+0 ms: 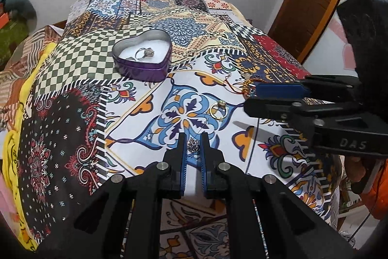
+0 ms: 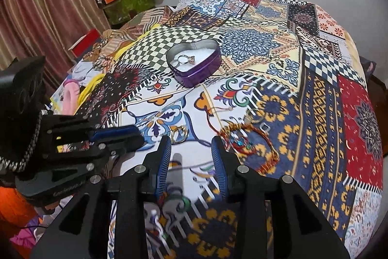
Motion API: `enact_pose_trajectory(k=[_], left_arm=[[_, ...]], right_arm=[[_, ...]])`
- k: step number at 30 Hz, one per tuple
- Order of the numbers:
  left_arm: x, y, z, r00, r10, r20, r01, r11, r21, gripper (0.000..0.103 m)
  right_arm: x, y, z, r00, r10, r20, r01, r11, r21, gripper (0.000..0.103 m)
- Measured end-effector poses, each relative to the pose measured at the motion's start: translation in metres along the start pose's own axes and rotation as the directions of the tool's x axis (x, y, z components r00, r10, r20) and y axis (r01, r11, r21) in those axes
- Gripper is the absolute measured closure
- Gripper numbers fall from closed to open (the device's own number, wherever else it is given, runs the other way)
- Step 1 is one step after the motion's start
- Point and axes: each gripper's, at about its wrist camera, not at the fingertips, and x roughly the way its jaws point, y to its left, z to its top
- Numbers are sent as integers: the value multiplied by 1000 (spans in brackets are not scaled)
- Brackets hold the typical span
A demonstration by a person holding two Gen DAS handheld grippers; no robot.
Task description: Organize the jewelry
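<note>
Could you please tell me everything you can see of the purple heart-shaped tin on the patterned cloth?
The heart-shaped tin looks like thin metal, with glossy purple side walls and a bare silvery inner wall. Its lid is off and not in view, so it stands open, flat on the patterned cloth, at the edge of the green checkered patch. A white lining covers its floor. On that lining lies a silver ring beside a small brownish piece that I cannot identify. Neither gripper touches the tin.

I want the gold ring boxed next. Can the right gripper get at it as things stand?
Probably yes. The right gripper is open and empty, and the gold ring lies loose on the cloth just beyond its left fingertip, nothing over it; the left gripper sits close beside.
</note>
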Motion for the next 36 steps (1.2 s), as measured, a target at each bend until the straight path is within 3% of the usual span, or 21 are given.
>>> enact_pose_trajectory(k=[4,10,18,27,36], left_arm=[[0,2,0,1000,-14,4,14,1000,-8,95],[4,4,-1,1000,-30,6,30,999,-13,94],[9,6,2,999,-34,11,35,999,-25,95],[10,16,8,999,-30,19,31,997,-77,95],[7,11,16,992,-124,23,125,984,-124,95]], right_arm=[[13,4,8,1000,-8,-23,7,1000,-25,74],[33,11,14,996,-16,-86,8,996,-91,93],[34,22,9,996,2,-91,-16,987,-157,97],[21,27,2,997,40,-64,-49,988,-145,97],[14,23,-3,998,50,-35,-53,994,-95,97]])
